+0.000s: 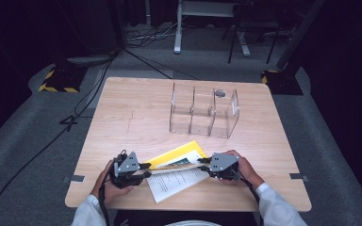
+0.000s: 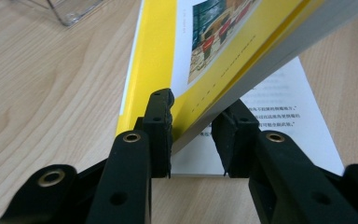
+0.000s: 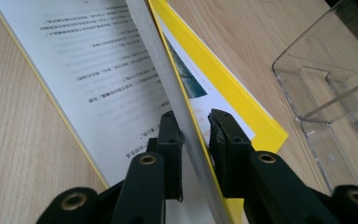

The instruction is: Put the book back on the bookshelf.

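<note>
Two tongs [image 1: 147, 170] [image 1: 202, 164] grip one yellow book [image 1: 176, 155].

The high view looks forward and down over the wooden table [image 1: 136, 117]; both gripper views sit low, close against the same yellow book [image 2: 158, 60], probably from opposite ends.

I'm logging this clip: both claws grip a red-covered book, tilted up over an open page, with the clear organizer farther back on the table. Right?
Not quite: the cover is yellow, not red, as the left gripper view shows. Both the left claw and right claw do grip the book, tilted over the page, with the clear organizer farther back.
</note>
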Available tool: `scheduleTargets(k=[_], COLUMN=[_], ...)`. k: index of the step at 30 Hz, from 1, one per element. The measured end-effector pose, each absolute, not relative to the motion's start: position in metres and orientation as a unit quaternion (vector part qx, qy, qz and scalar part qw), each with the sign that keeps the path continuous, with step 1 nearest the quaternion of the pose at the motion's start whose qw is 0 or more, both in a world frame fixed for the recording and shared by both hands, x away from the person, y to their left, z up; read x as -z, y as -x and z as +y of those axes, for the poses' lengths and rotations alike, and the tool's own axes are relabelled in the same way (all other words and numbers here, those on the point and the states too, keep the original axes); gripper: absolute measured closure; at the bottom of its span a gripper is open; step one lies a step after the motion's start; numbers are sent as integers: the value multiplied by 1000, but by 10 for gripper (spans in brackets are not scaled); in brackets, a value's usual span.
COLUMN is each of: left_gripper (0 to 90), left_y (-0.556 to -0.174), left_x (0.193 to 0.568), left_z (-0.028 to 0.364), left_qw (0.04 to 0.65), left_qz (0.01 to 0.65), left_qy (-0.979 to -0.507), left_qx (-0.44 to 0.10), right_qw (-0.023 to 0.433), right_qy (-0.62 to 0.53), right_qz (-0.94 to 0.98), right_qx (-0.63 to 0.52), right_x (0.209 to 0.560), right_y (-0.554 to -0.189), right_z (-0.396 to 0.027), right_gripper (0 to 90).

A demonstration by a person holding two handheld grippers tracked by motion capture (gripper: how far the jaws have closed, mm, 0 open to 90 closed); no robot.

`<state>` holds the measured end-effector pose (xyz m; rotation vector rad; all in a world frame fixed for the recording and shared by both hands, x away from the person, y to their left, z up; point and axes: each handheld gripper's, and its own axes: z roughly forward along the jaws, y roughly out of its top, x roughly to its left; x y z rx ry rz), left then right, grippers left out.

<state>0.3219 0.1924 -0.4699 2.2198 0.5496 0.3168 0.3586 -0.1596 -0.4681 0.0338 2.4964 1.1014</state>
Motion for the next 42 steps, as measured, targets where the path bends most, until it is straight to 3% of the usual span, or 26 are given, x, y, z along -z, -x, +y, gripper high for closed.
scheduleTargets(k=[10,19,23,28,31,32,37,42], left_gripper=[559,726,759,764,764,761,756,759], left_y=[-301,-304,-307,-309,-311,-313,-315,-318], left_x=[444,449,453,455,456,455,454,456], left_z=[156,148,153,163,169,172,176,183], left_qw=[415,377,378,384,391,399,400,395], left_qz=[192,194,182,191,196,203,205,200], left_qy=[-874,-888,-893,-890,-887,-882,-881,-885], left_qx=[-166,-177,-165,-156,-150,-146,-147,-141], right_qw=[212,212,188,181,173,191,203,183], right_qy=[-18,-23,-45,-59,-66,-53,-49,-38], right_qz=[898,898,890,885,880,879,872,870], right_qx=[-384,-385,-412,-424,-437,-433,-443,-456], right_x=[465,463,465,474,480,479,474,470], right_y=[-350,-348,-356,-369,-376,-374,-371,-372], right_z=[-145,-139,-146,-165,-172,-171,-170,-167], right_gripper=[779,759,654,657,729,748,762,736])
